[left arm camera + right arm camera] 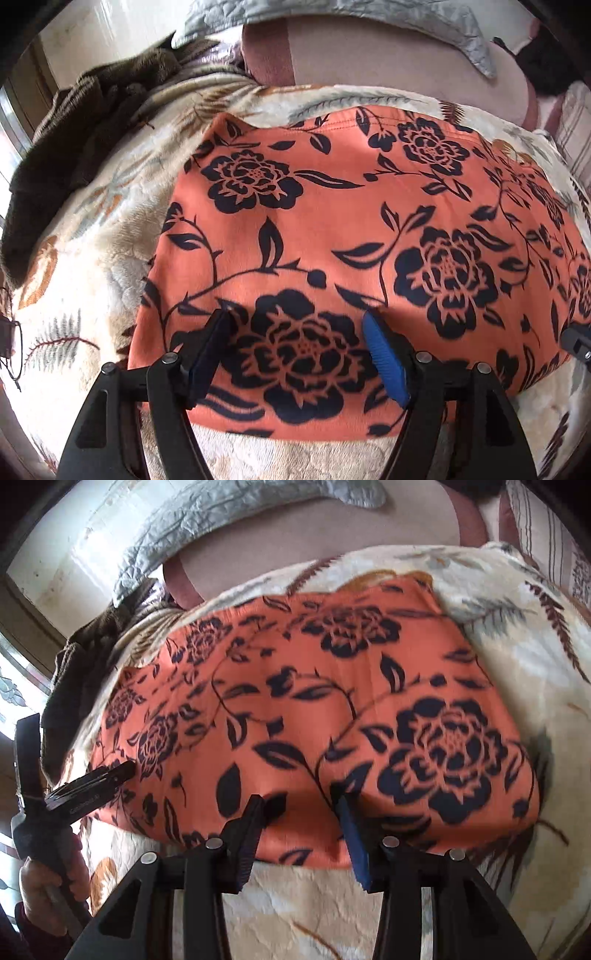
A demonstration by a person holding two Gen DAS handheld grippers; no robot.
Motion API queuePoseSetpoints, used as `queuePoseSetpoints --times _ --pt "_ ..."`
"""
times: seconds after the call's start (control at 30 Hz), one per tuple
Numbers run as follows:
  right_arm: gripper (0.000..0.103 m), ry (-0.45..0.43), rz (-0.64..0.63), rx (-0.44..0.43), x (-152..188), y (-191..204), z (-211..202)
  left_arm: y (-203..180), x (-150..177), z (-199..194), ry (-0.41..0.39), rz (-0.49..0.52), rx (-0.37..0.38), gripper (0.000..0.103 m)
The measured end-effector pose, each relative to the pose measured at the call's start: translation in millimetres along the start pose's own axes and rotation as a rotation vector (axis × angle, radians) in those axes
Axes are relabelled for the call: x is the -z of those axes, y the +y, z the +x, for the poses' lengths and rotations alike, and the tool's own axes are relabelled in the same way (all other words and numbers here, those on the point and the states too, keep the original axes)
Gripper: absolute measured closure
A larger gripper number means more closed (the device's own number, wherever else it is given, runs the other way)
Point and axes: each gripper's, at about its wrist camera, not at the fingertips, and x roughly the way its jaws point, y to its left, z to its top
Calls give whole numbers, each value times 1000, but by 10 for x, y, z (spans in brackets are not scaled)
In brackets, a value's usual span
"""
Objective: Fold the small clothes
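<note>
A: Item one, the cloth [332, 229]?
B: Orange, printed with dark roses and leaves. It is lying flat on the bed, on a cream blanket [103, 266] with fern and leaf patterns. Its near hem is sitting close to the blanket's near part, and its far edge is reaching toward a pink sheet [369, 55].

A: Item two, the left gripper [299, 328]?
B: It is pointing steeply down over the near left part of the cloth. Its jaws are standing wide apart and released, with blue pads [384, 362] showing. A large rose of the print is lying between the jaws; the tips are sitting at the cloth's surface, but nothing is being pinched.

A: Item three, the right gripper [301, 801]?
B: It is hanging over the near hem, right of the left gripper. Its jaws are standing apart, narrower than the left pair. The tips are meeting the cloth, and the fabric is bulging a little between them; I cannot tell whether the jaws are actually gripping it.

A: Anything else?
B: From the right wrist view, a hand [40, 890] is holding the left gripper's handle at the near left. A dark brown garment [74, 140] is lying bunched at the far left of the bed. A grey quilt [207, 520] is lying across the far side, beyond the pink sheet.
</note>
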Motion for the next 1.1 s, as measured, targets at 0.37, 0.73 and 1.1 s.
queuePoseSetpoints --times 0.37,0.73,1.1 --pt "47 -263 106 -219 783 -226 -1309 -154 694 -1670 -223 -29 45 20" --pt "43 -384 142 -261 1117 -448 -1719 -298 1039 -2207 -344 -99 78 6" --pt "43 -311 122 -228 1001 -372 -1445 -192 1003 -1686 -290 -84 28 5"
